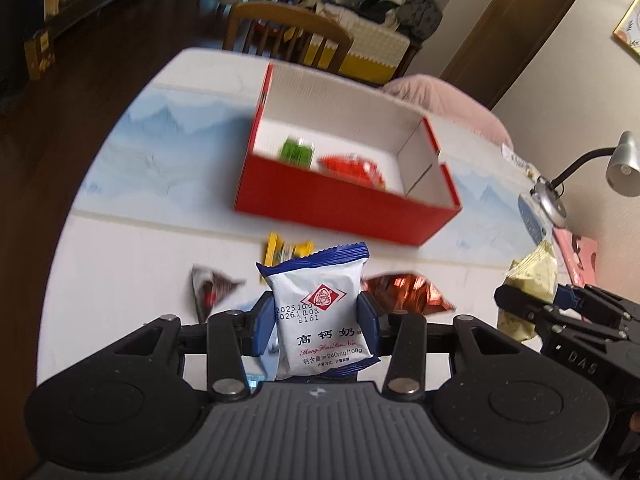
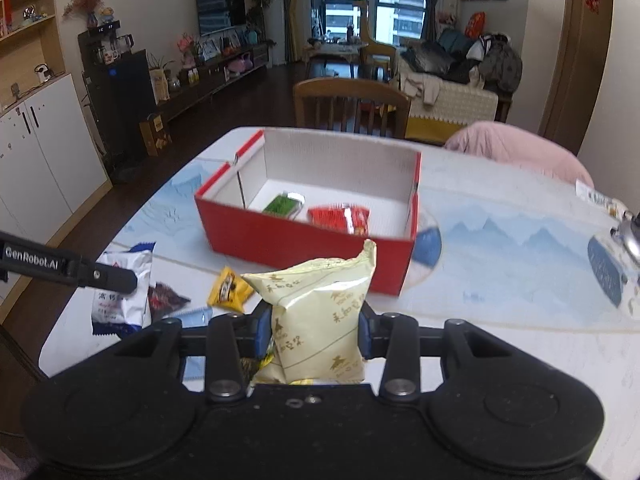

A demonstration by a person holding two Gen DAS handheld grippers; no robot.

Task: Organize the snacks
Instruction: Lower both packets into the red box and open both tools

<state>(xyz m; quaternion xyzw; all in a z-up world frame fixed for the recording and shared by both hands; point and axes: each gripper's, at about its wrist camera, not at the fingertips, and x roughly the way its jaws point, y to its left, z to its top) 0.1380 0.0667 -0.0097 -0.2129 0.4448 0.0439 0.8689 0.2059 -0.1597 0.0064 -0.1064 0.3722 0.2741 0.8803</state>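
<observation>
My left gripper (image 1: 318, 322) is shut on a blue-and-white snack packet (image 1: 320, 312), held above the table. My right gripper (image 2: 316, 330) is shut on a pale yellow snack packet (image 2: 320, 320); it shows at the right in the left wrist view (image 1: 532, 280). The left gripper and its packet (image 2: 120, 292) show at the left in the right wrist view. A red box (image 2: 304, 248) with white inside stands ahead on the table and holds a green packet (image 2: 284, 204) and a red packet (image 2: 340, 218). The box also shows in the left wrist view (image 1: 340, 208).
Loose snacks lie on the table before the box: a yellow packet (image 2: 228, 290), a dark packet (image 2: 164, 300), a shiny red-brown packet (image 1: 404, 288). A desk lamp (image 1: 618, 164) stands at the right. A wooden chair (image 2: 352, 108) and pink cushion (image 2: 520, 148) are behind the table.
</observation>
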